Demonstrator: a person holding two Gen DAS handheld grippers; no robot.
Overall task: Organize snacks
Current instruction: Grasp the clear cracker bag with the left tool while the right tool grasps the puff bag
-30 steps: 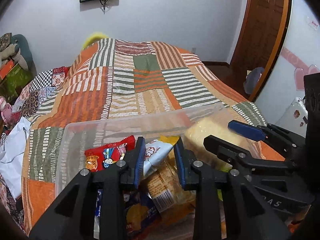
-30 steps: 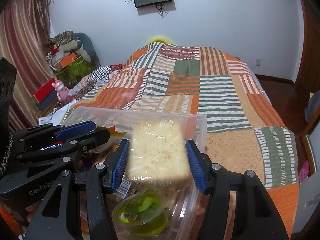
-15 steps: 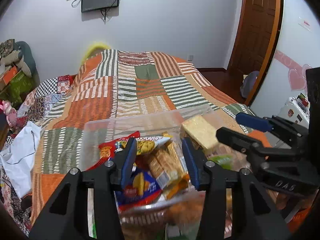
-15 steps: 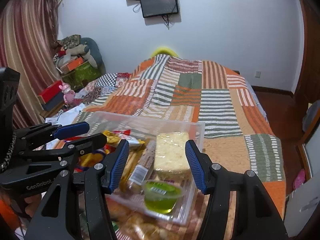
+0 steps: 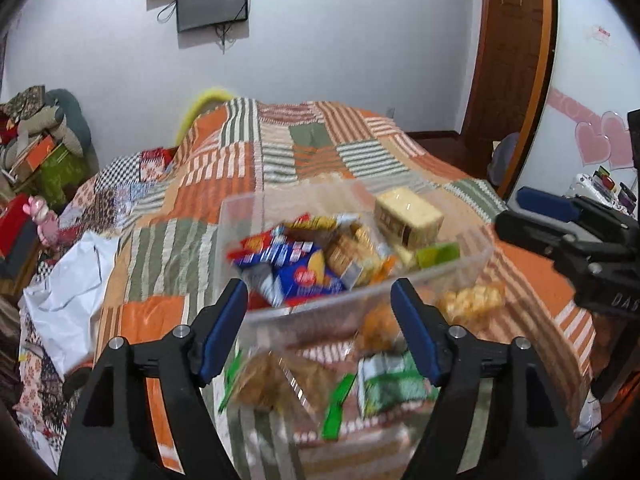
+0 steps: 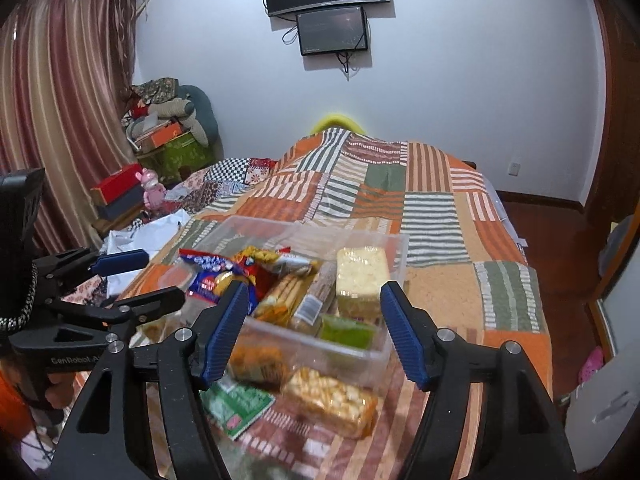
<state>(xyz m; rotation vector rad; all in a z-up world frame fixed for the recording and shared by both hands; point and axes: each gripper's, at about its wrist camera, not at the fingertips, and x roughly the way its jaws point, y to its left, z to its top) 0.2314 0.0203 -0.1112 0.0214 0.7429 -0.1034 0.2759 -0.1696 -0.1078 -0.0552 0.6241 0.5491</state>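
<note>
Blue-padded left tongs [image 5: 320,326] and right tongs [image 6: 312,332] are both opening, with nothing pinched between their pads. Beyond them a clear bin [image 6: 360,354] of snacks rests on the quilted bed [image 6: 440,216]. Loose packets [image 6: 332,400] lie just beside its near wall.

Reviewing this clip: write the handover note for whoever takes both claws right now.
Left claw: jaws opening, nothing between them.
Right claw: jaws opening, empty too.
Clear bin sits on the patchwork bedspread, already holding the pale cracker block, green jelly cup, blue packet and other snack bags.
Left: loose packs in front of the bin, including the green wrapper and the orange puffed-snack bag. Put those in the bin.
</note>
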